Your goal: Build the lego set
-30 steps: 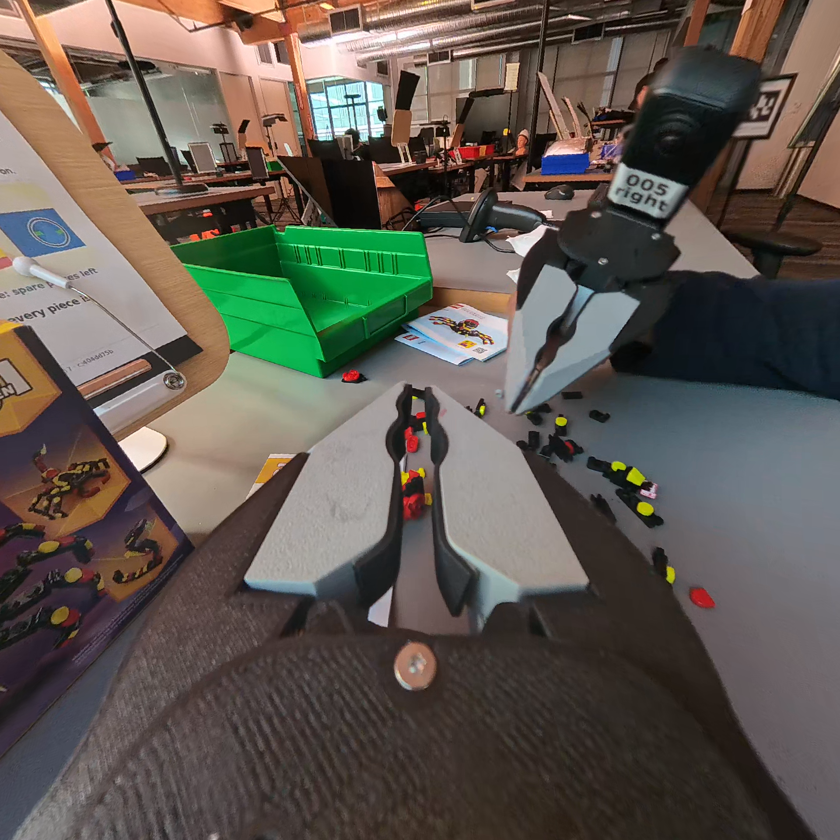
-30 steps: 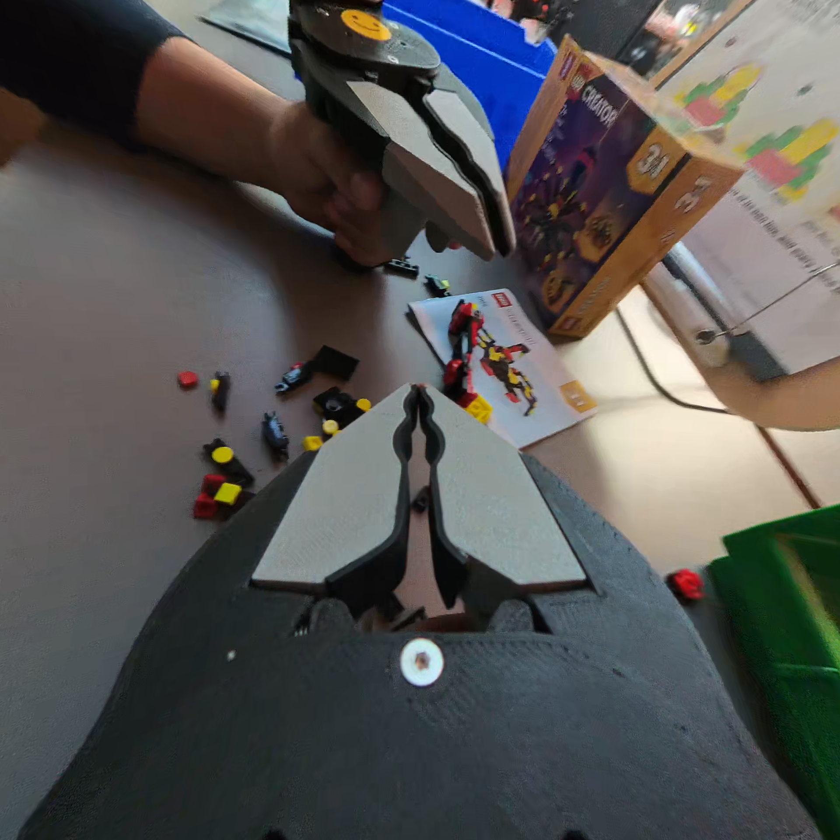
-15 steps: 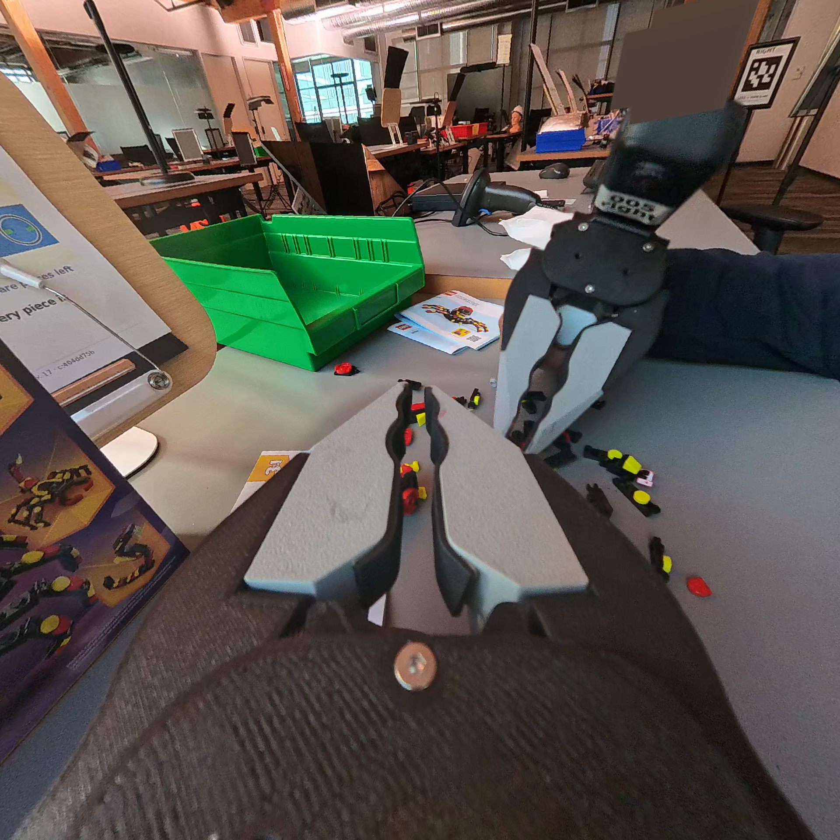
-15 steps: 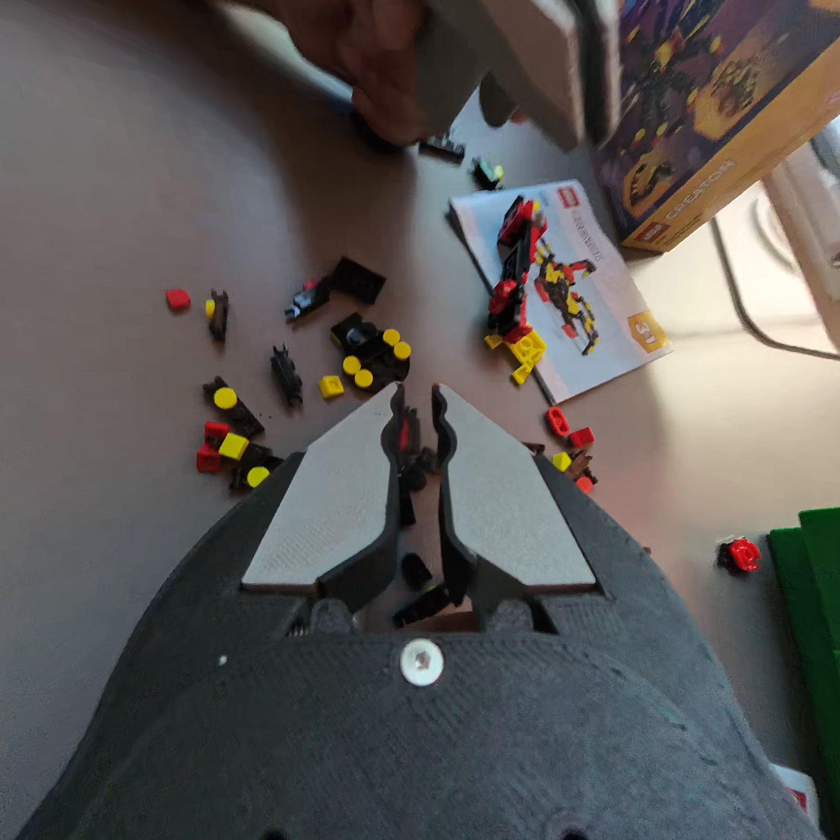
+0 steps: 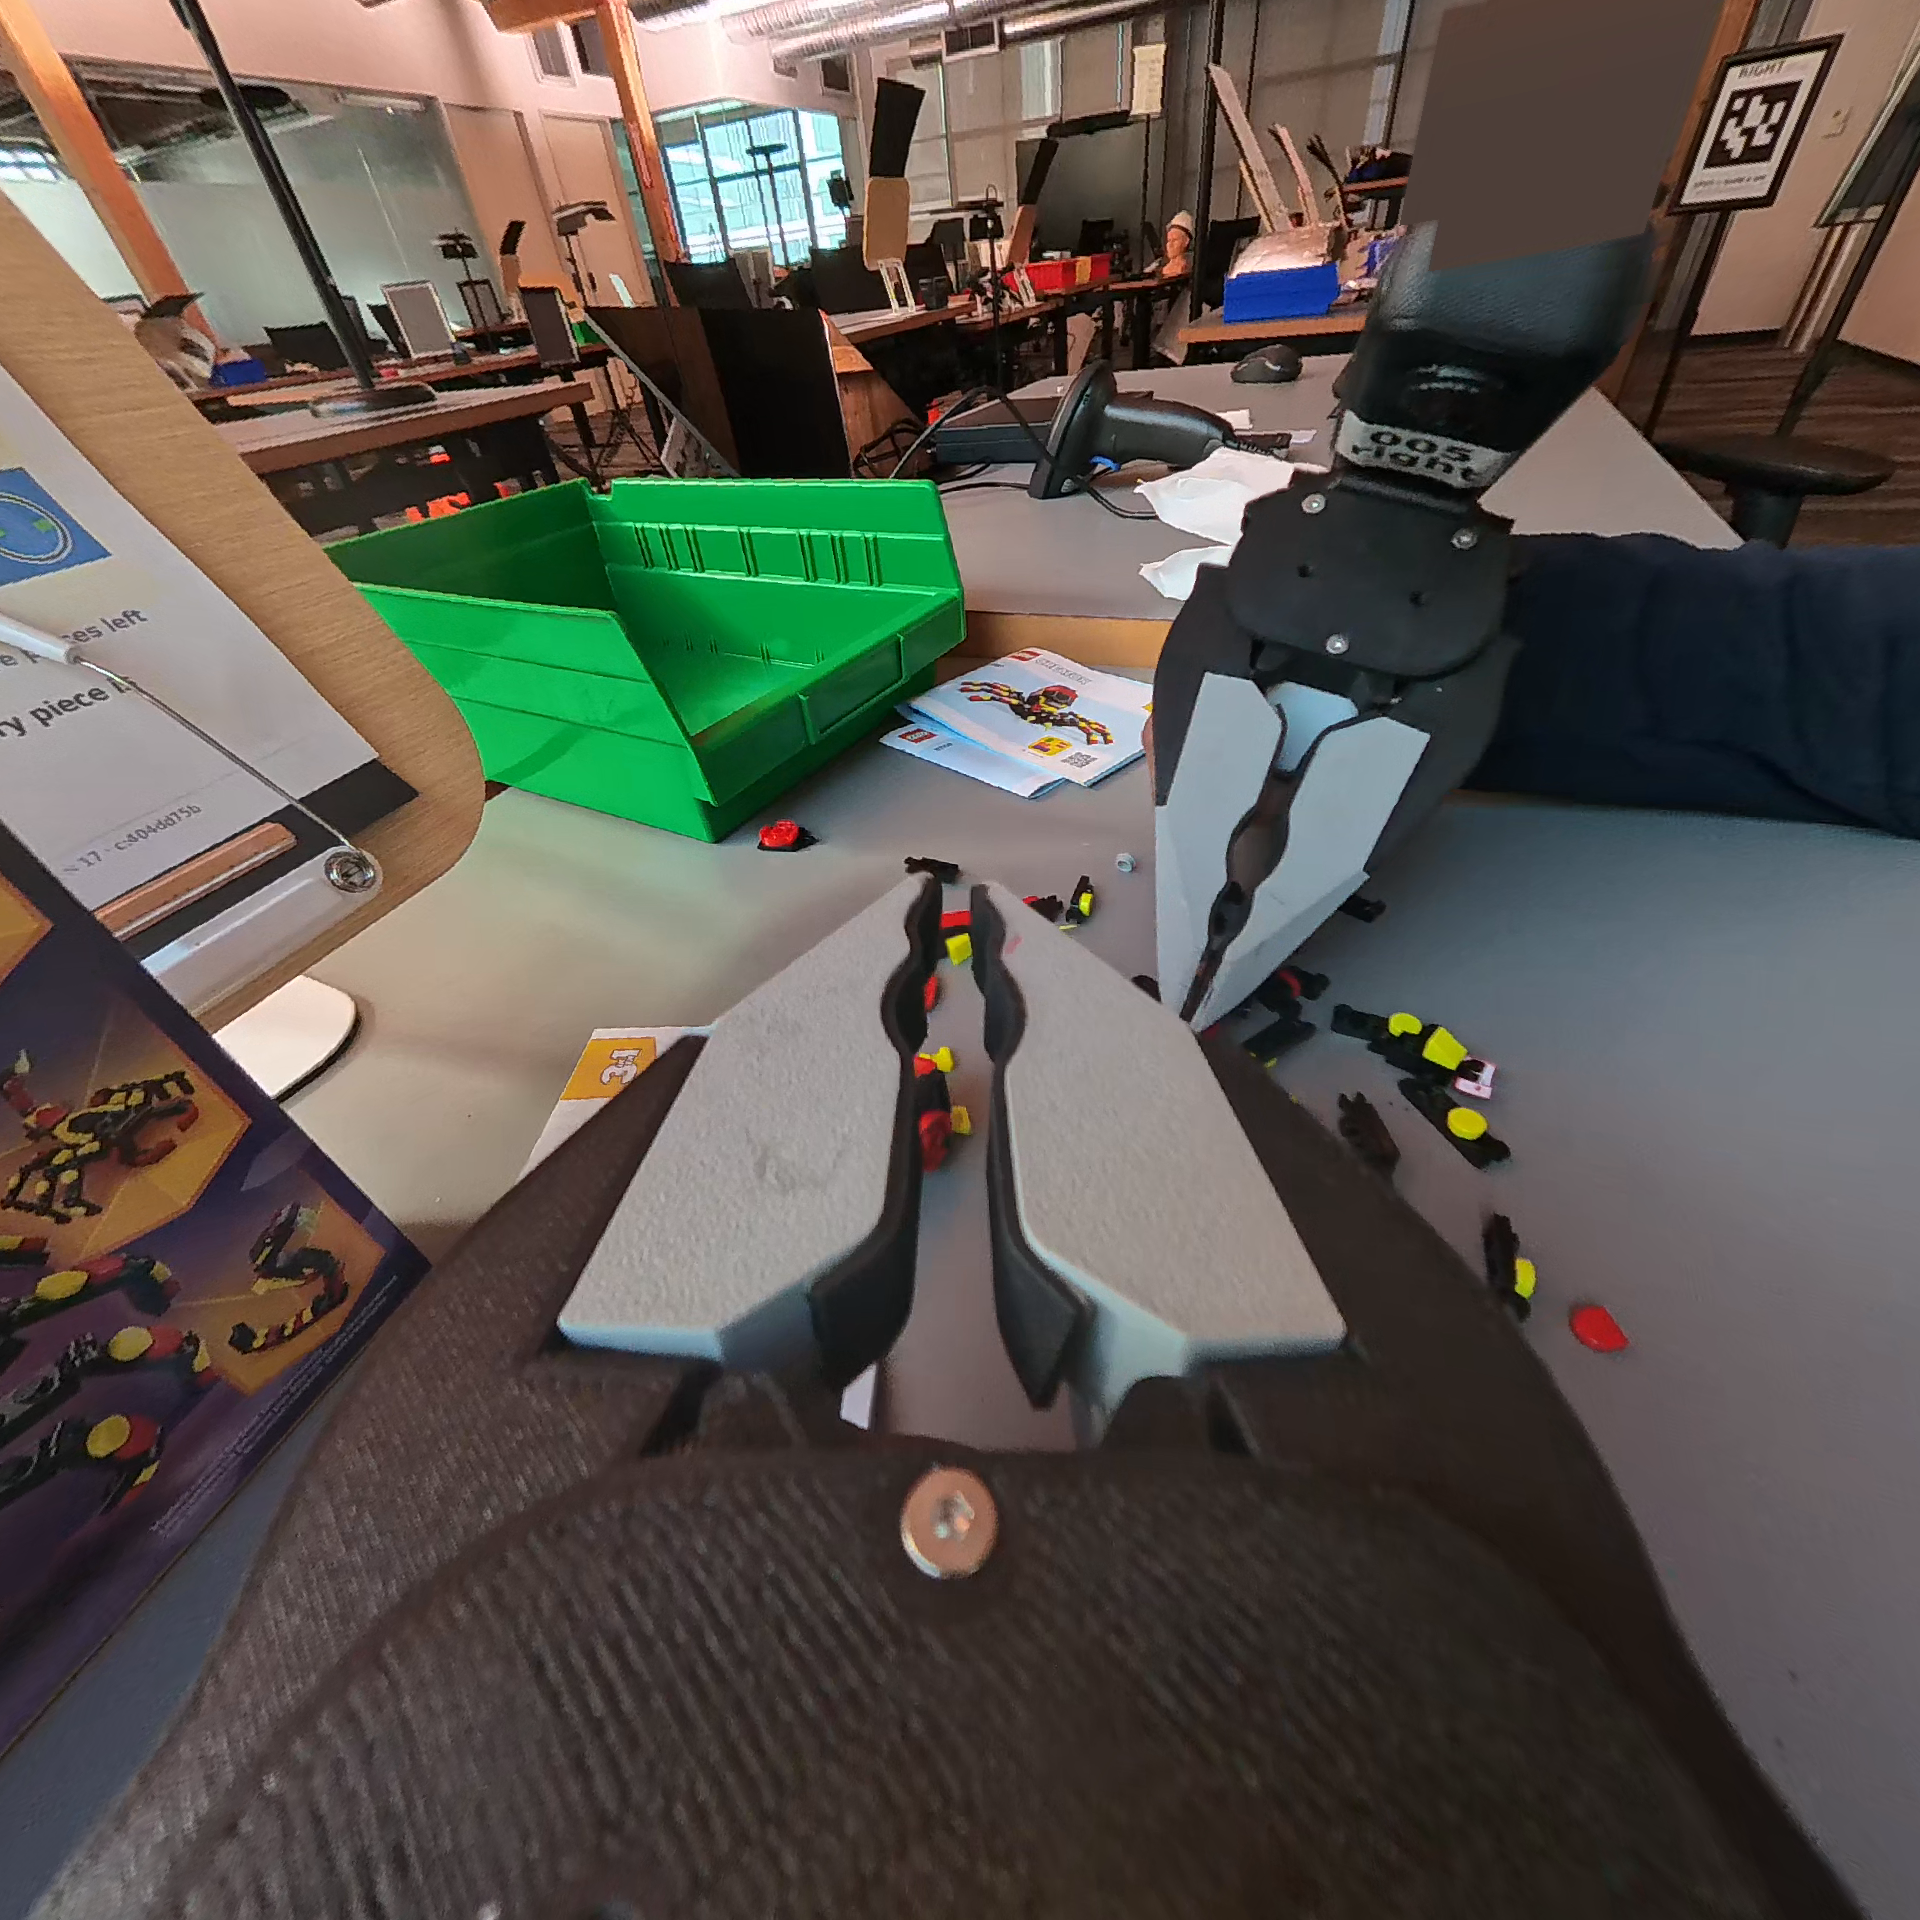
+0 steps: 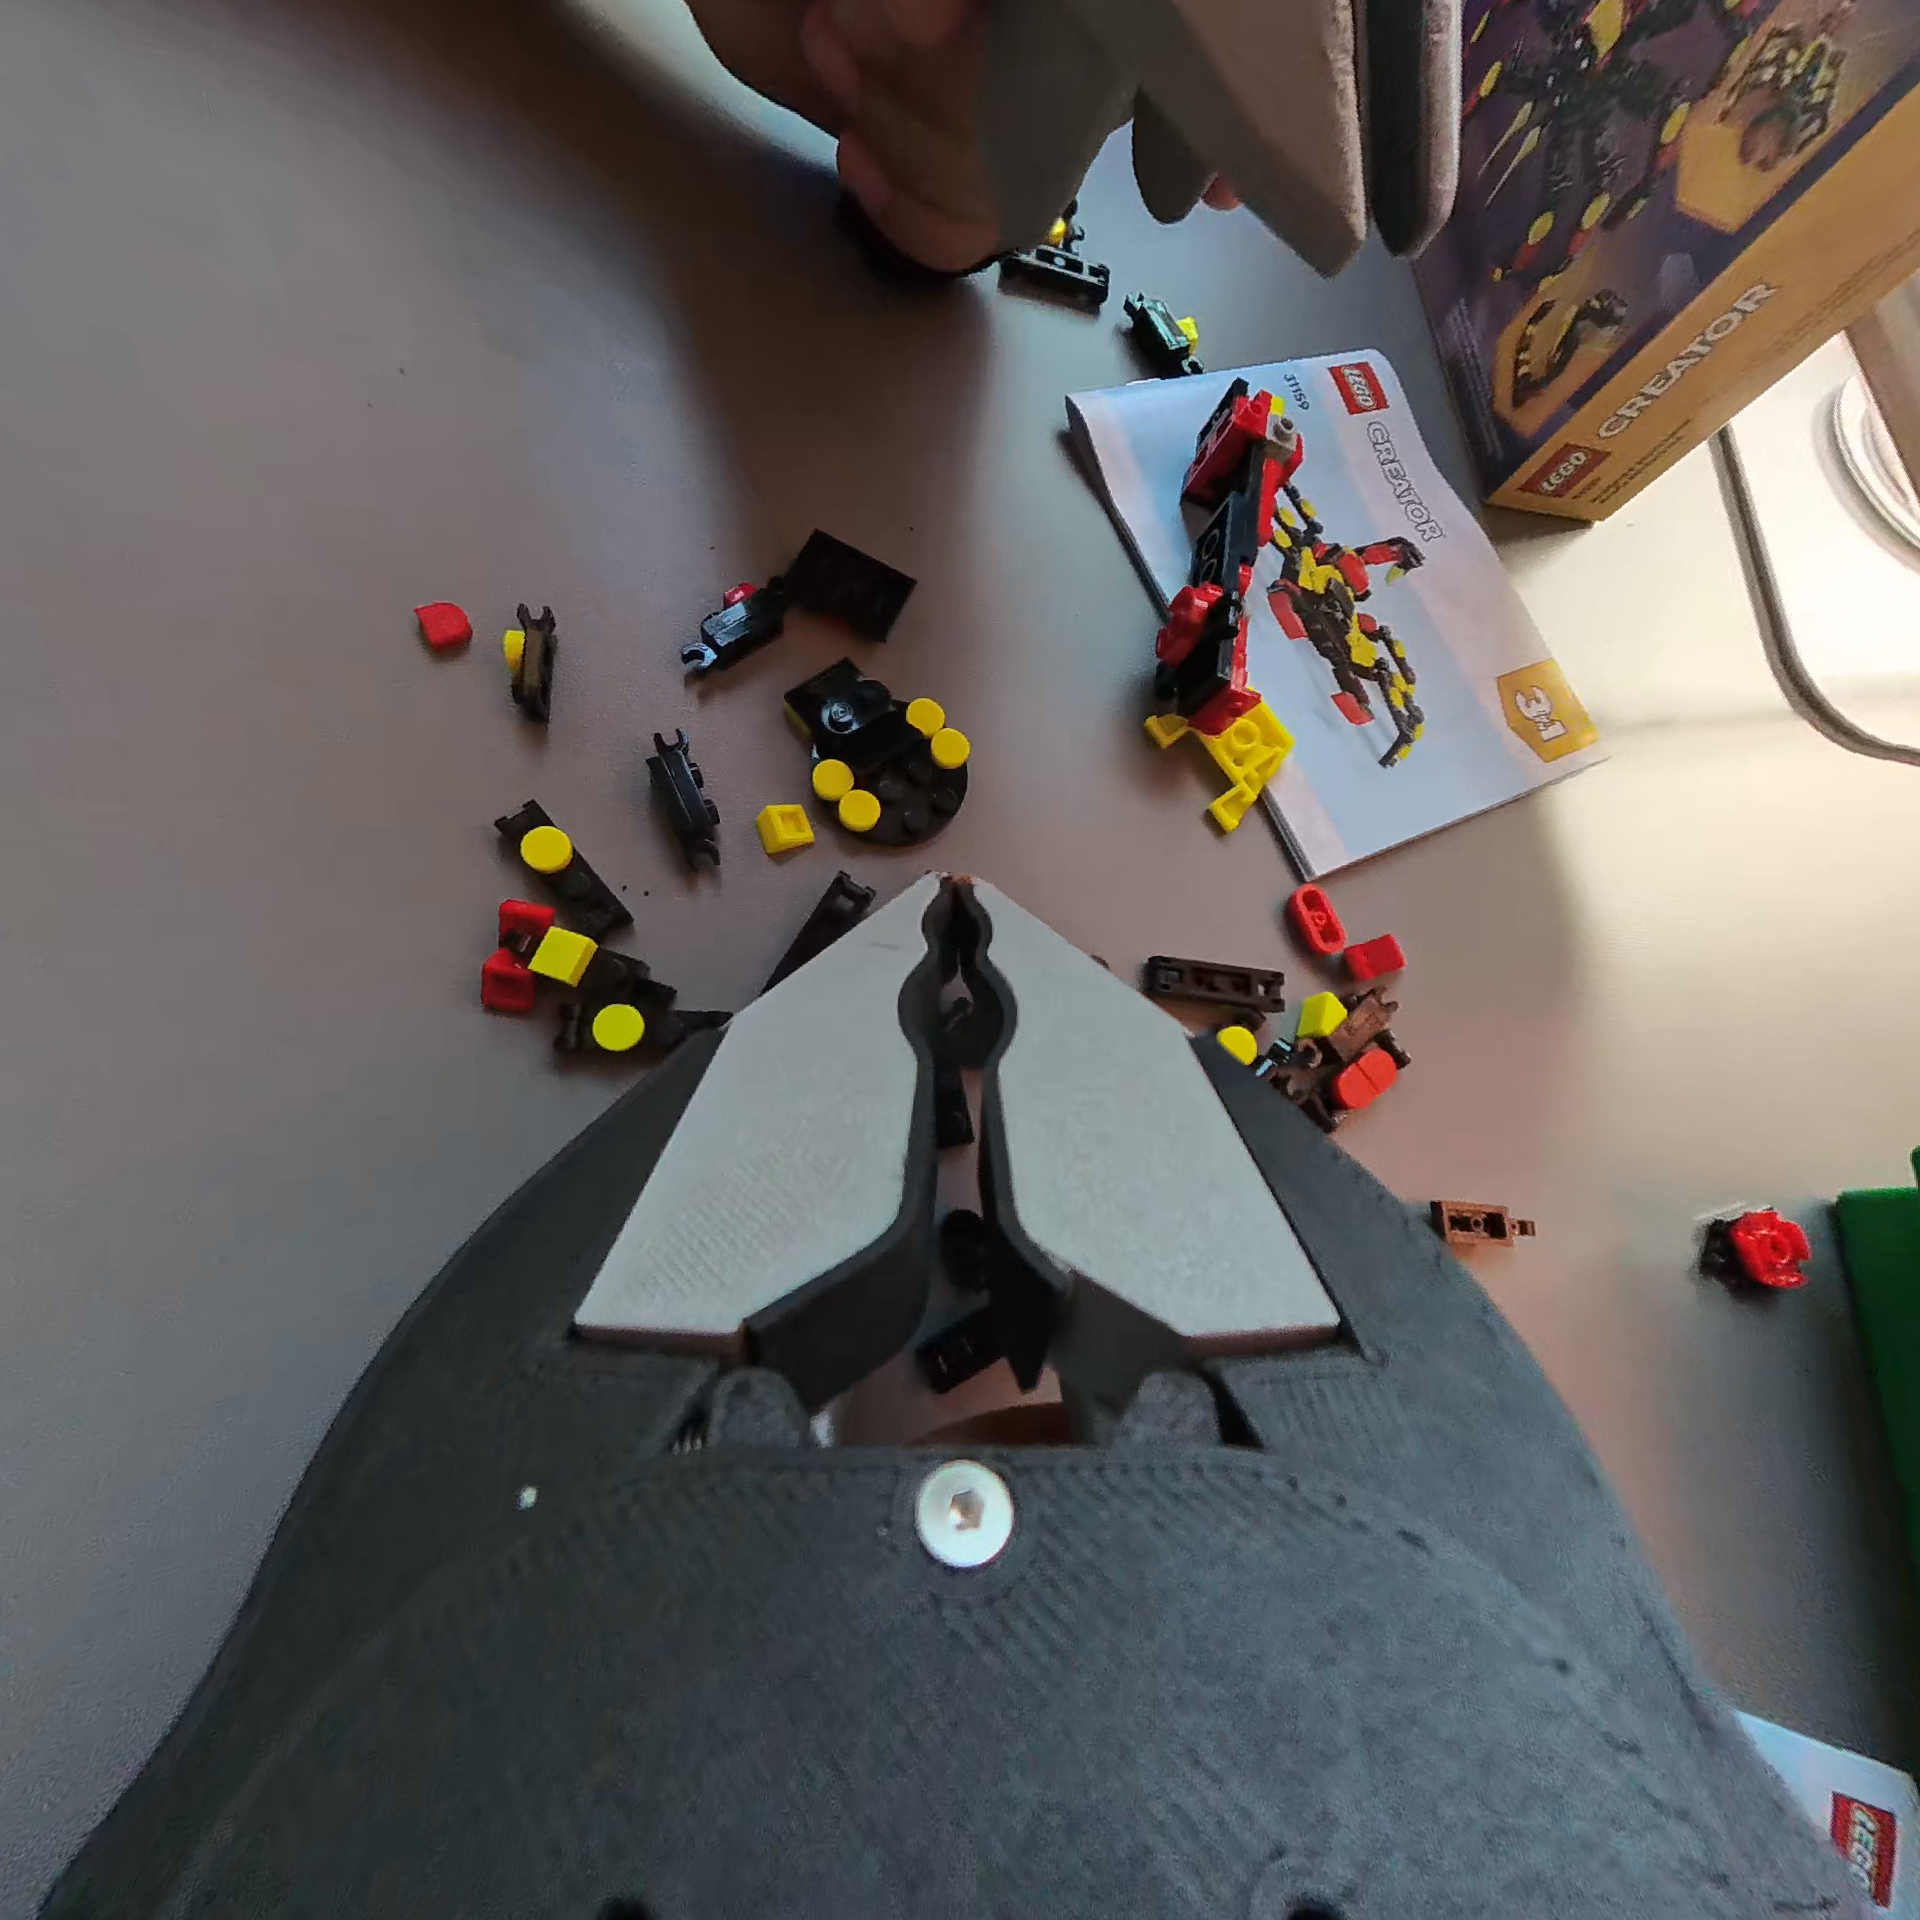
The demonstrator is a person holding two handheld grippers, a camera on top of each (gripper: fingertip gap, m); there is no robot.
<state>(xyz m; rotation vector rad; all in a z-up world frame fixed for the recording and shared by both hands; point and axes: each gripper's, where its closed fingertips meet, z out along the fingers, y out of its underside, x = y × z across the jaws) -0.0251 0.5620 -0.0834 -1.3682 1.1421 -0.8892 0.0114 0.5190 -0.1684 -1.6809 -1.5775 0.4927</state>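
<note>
Grey table [image 5: 1714,1039], scattered lego pieces [image 6: 883,769], green bin [image 5: 675,623]

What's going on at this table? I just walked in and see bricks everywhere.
A person is building a lego set with a handheld gripper in each hand. The right gripper is pointed down into the loose bricks on the grey table, its fingers closed at the tips, apparently on a small piece. The left gripper hovers nearby with a narrow gap and holds nothing. A half-built red, black and yellow model lies on the instruction booklet.
</note>
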